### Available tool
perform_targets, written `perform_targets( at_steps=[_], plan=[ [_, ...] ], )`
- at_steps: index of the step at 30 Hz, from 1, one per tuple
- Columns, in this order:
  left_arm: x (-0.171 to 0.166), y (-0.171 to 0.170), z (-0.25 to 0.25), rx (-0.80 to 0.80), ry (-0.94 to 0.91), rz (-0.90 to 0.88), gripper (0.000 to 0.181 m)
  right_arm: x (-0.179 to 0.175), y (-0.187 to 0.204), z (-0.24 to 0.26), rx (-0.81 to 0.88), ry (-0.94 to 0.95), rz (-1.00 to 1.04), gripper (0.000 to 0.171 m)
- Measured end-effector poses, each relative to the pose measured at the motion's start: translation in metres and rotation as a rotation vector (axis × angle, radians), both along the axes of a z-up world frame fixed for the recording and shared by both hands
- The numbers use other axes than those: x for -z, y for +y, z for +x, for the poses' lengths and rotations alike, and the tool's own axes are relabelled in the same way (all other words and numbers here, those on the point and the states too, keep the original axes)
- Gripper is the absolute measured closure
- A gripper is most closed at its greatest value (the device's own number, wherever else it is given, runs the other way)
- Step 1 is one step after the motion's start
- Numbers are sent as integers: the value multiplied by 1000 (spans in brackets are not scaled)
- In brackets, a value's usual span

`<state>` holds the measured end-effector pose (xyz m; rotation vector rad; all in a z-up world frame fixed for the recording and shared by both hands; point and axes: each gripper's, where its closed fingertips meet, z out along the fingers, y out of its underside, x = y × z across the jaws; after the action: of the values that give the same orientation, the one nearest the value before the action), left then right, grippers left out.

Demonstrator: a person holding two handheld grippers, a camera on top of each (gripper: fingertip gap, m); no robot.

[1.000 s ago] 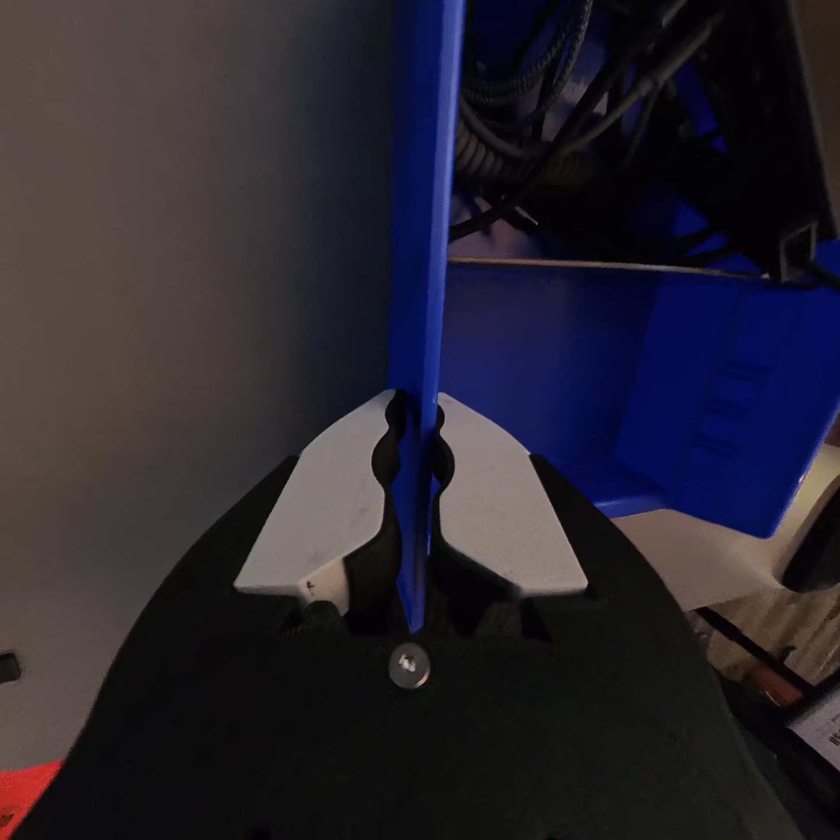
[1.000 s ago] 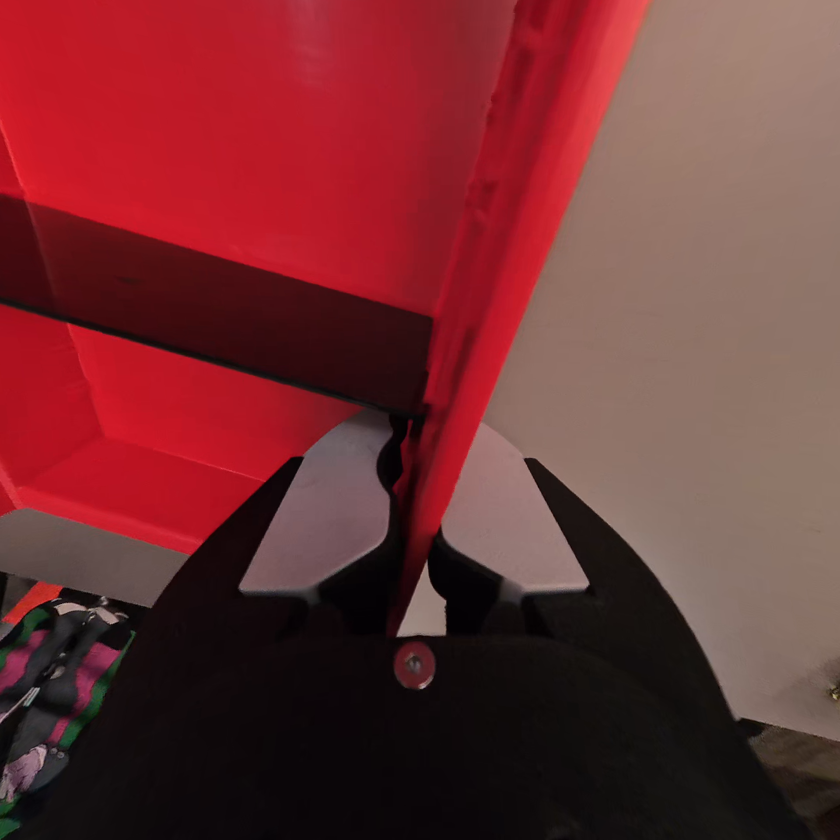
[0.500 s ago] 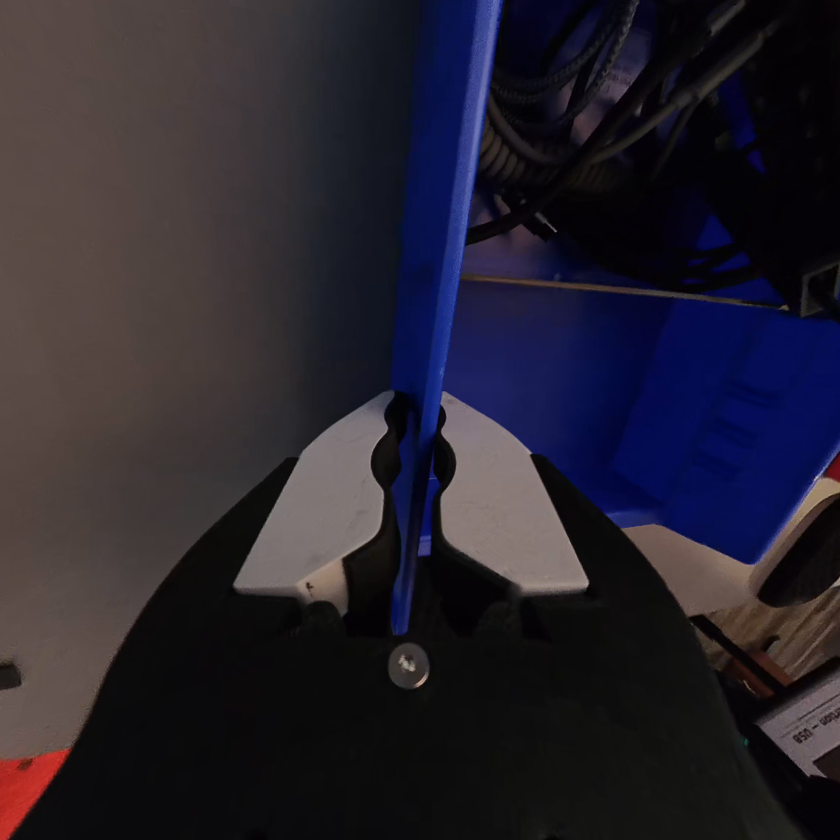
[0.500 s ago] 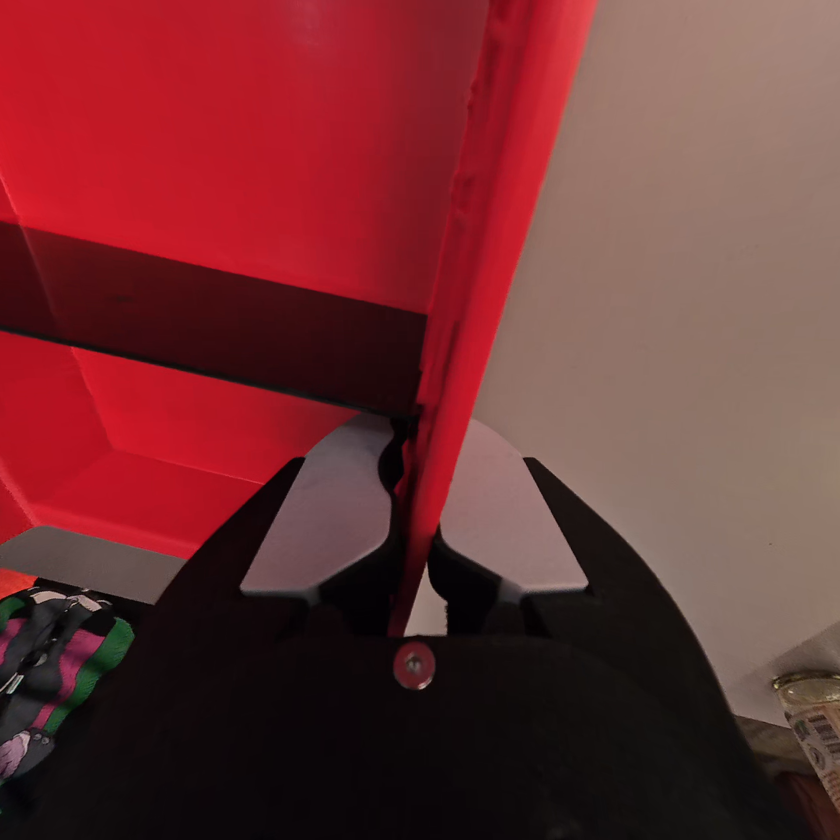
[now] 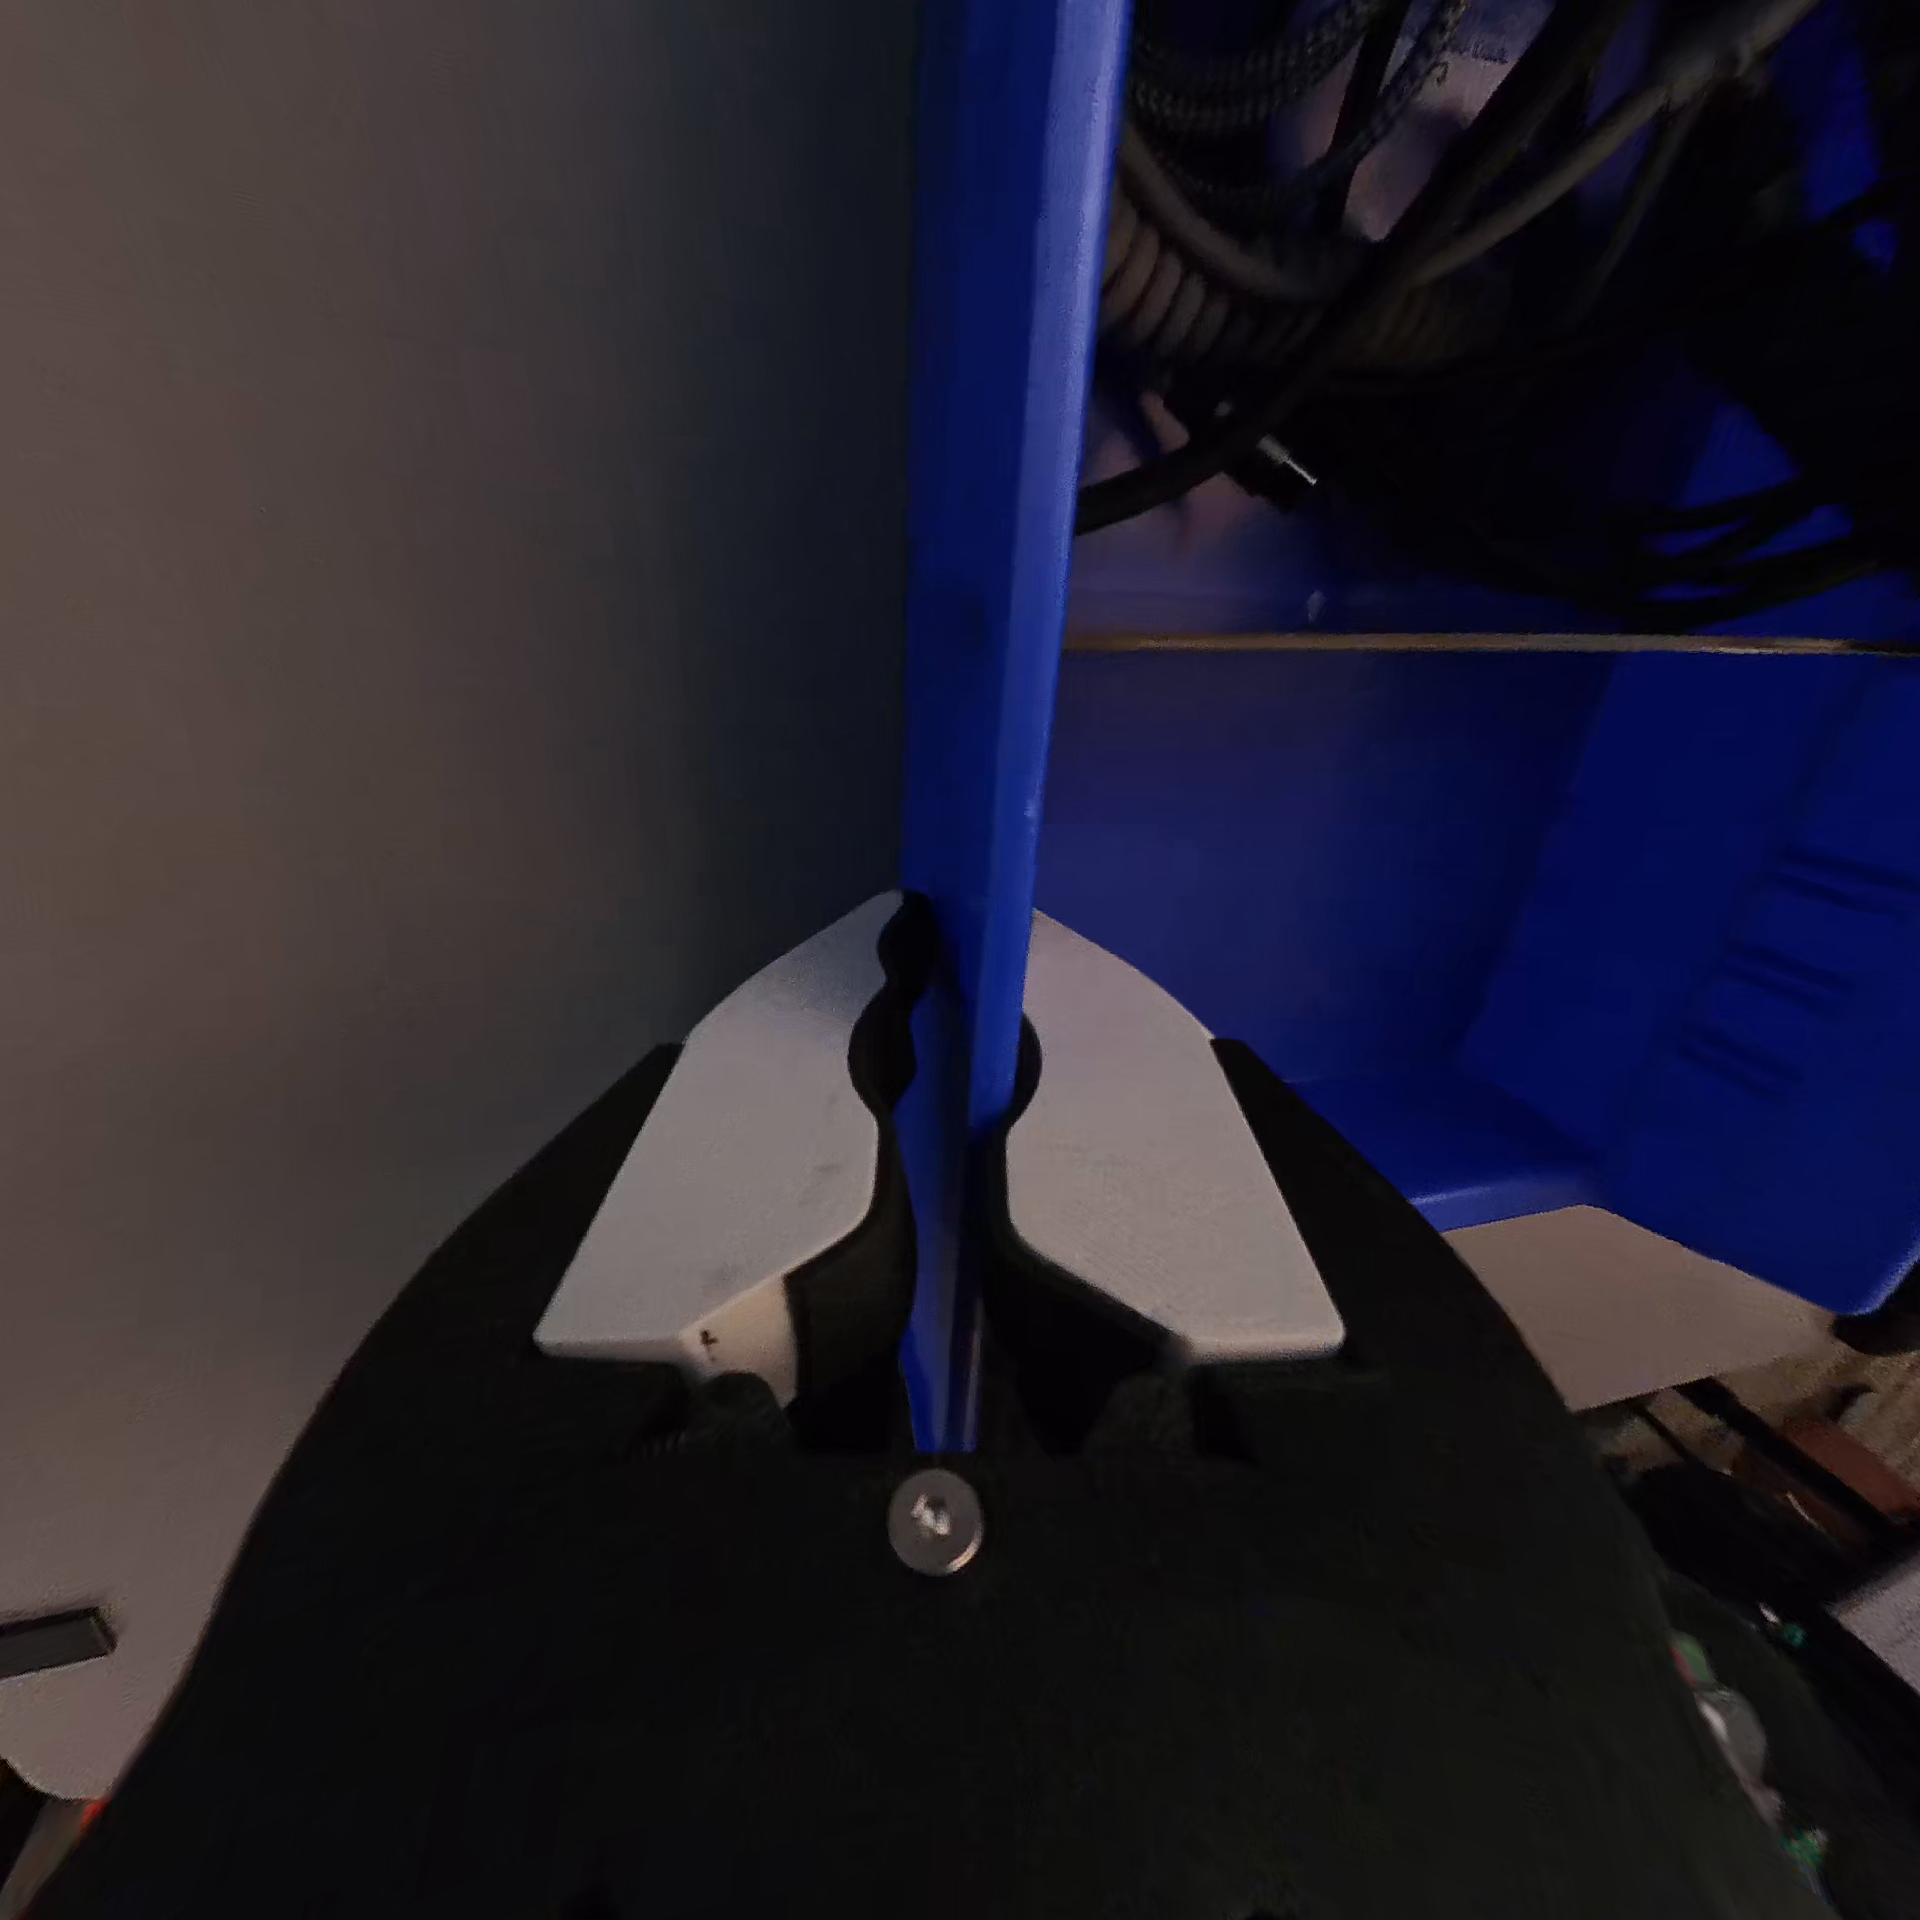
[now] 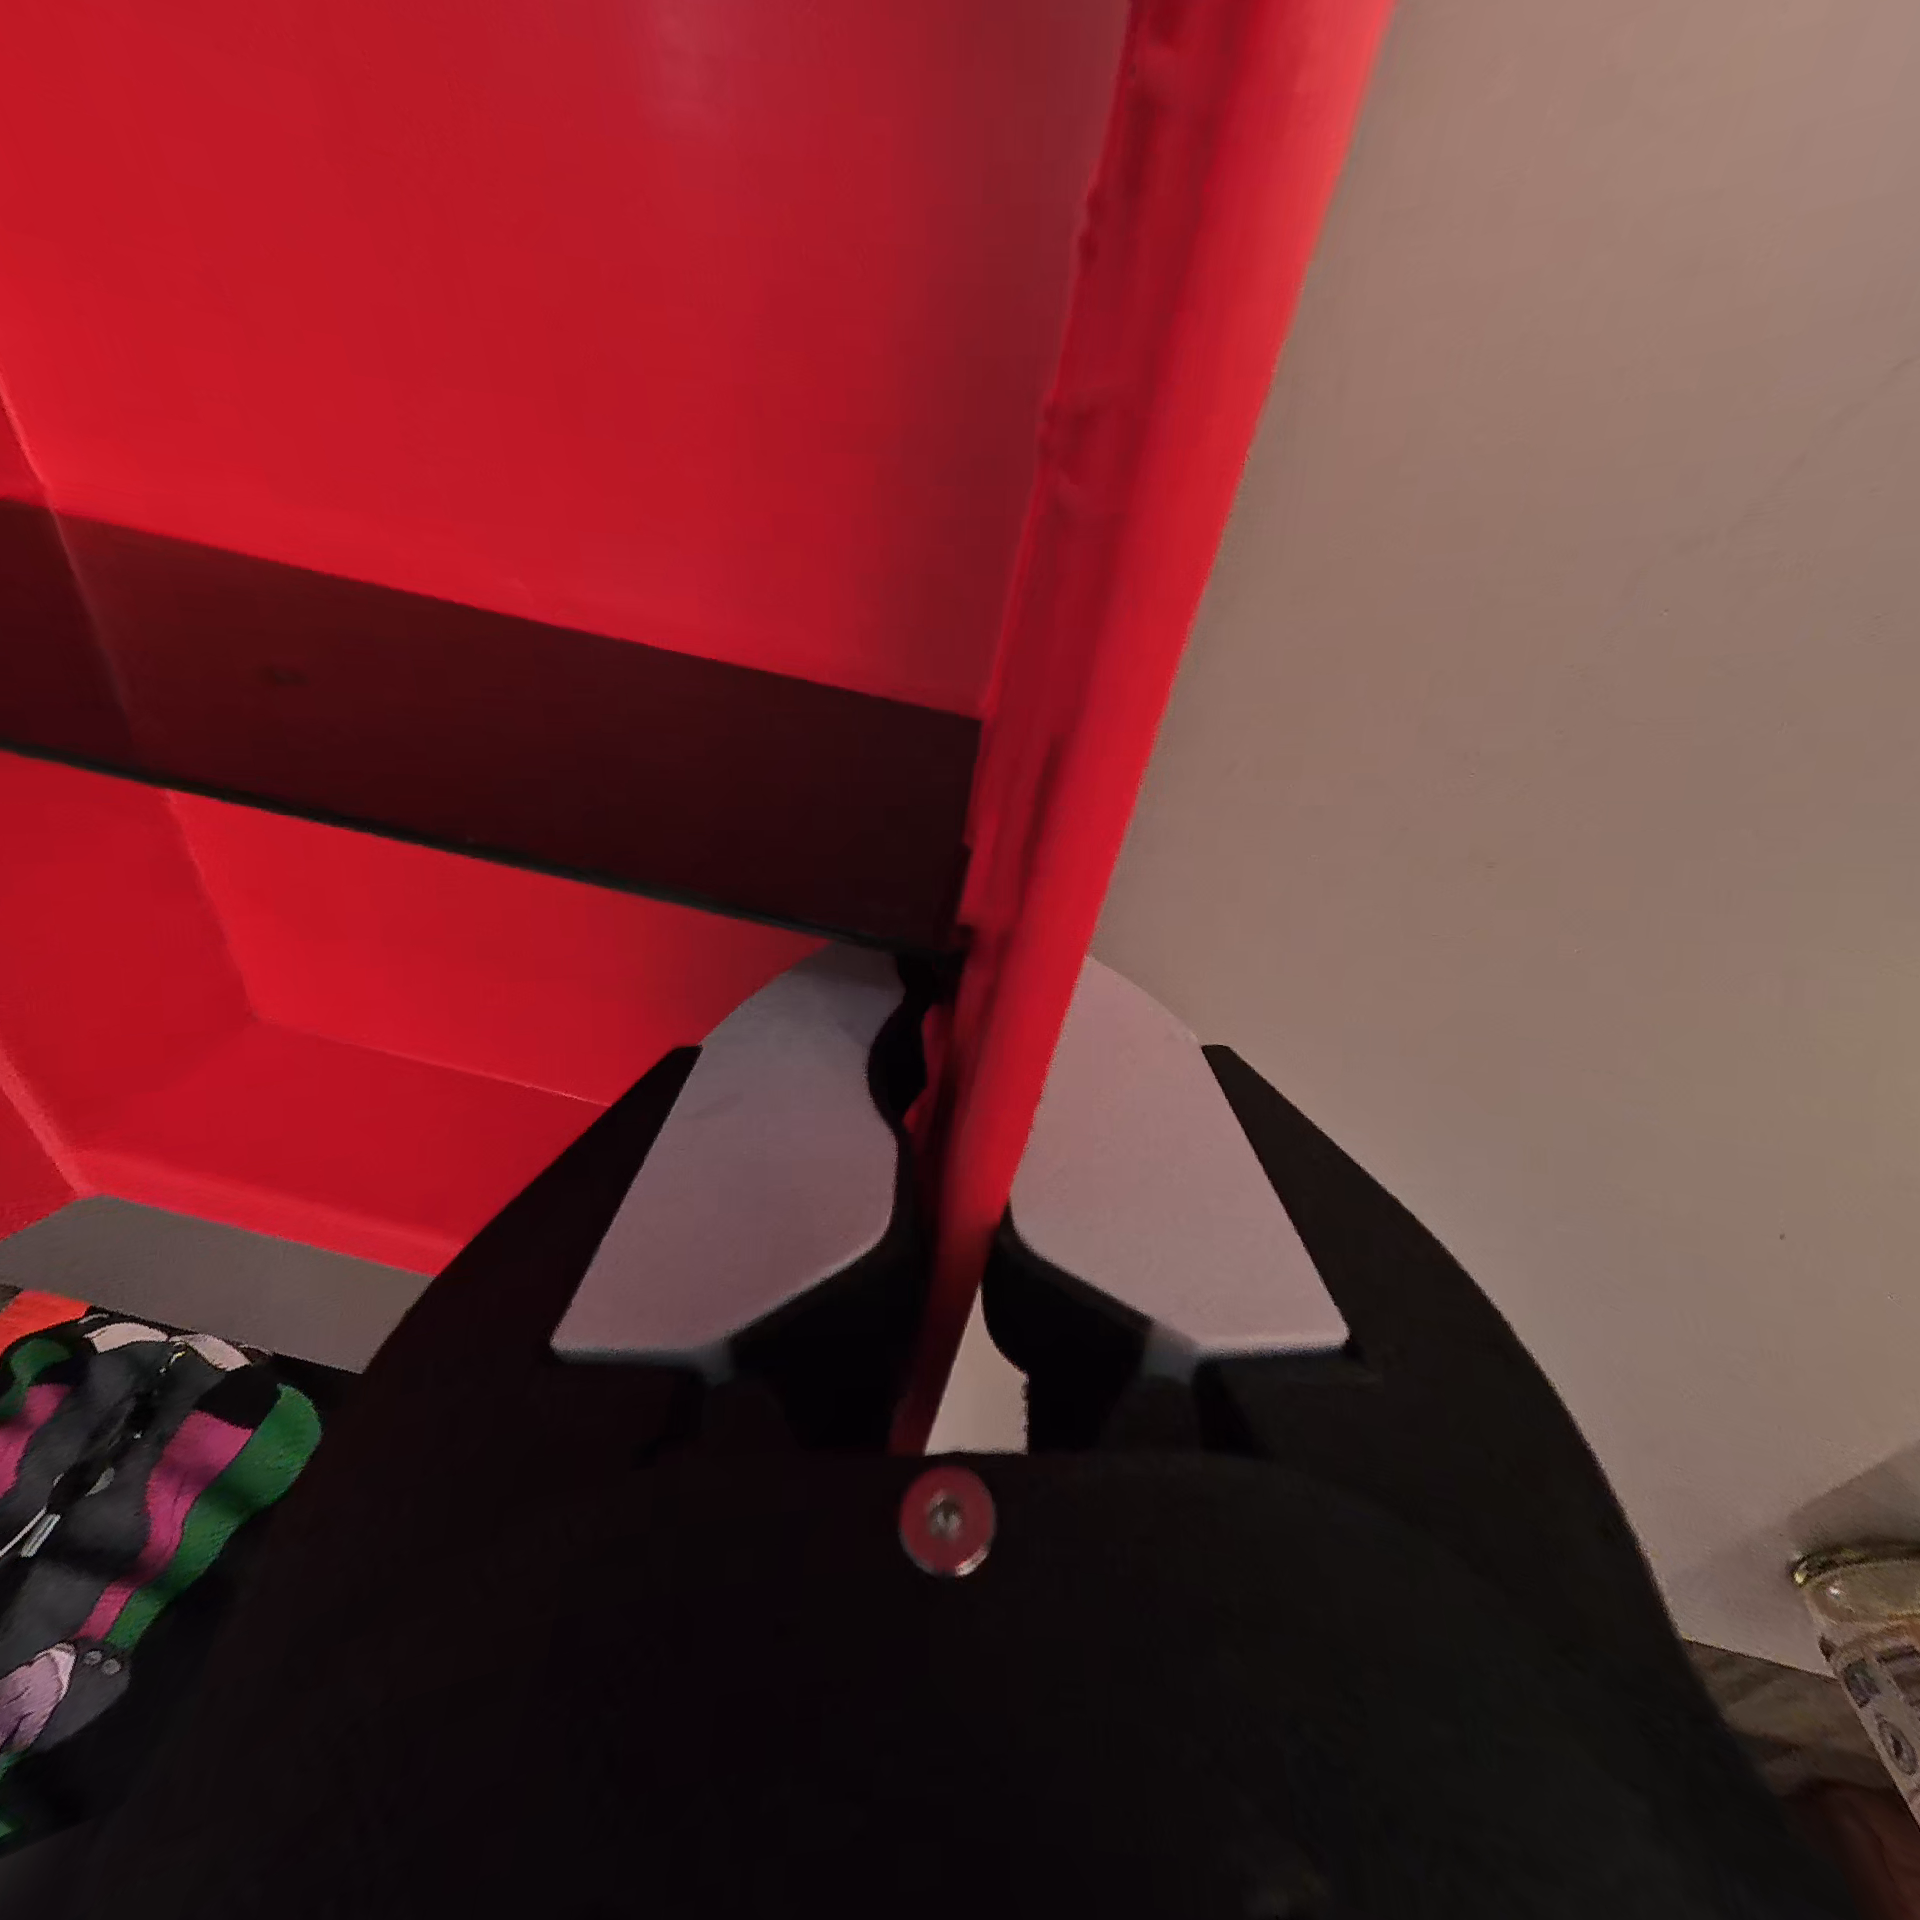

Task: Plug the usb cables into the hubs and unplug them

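Observation:
In the left wrist view my left gripper [image 5: 961, 997] is shut on the left side wall of a blue plastic bin [image 5: 997, 520]. Behind a thin divider [image 5: 1455, 644] the bin holds a tangle of black cables [image 5: 1455, 260]. In the right wrist view my right gripper [image 6: 977, 1039] is shut on the right side wall of a red plastic bin [image 6: 1122, 623]. A dark divider [image 6: 520, 727] crosses the red bin, and the part I see holds nothing. No hub shows in either view.
A pale tabletop [image 5: 312, 727] lies left of the blue bin and right of the red bin [image 6: 1558, 727]. A green and pink striped item [image 6: 125, 1455] lies at the lower left of the right wrist view. A jar with a gold lid [image 6: 1860, 1621] stands at its lower right. My hands' fingertips stand some 70 centimetres from each other.
Both bins have shifted with my grippers. The blue bin's cables have come closer in the left view. The jar has come into the right view.

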<state>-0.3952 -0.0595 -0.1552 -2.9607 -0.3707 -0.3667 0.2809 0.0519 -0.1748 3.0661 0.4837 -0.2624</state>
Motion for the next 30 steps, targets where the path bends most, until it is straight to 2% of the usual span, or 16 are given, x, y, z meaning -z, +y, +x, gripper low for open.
perform_targets(
  at_steps=[9, 12, 15, 23, 25, 28, 30],
  plan=[
    [0, 1, 1, 80, -2, 23, 171, 0, 0, 1, 3, 12, 27, 163],
    [-2, 1, 2, 91, -26, 38, 169, -1, 0, 2, -8, -3, 37, 155],
    [-5, 6, 2, 90, -62, 99, 167, -5, 1, 0, -18, 5, 62, 158],
    [-30, 17, -1, 115, -113, 316, 162, -6, -3, 5, -28, -5, 137, 152],
    [-39, 19, -1, 117, -114, 382, 161, -2, -6, 5, -38, -1, 137, 159],
    [-26, 5, 5, 148, -138, 266, 153, -3, -1, 4, 9, 12, 160, 164],
    [-16, 7, 3, 167, -102, 235, 160, -2, -2, 5, 27, 22, 147, 164]
  ],
)
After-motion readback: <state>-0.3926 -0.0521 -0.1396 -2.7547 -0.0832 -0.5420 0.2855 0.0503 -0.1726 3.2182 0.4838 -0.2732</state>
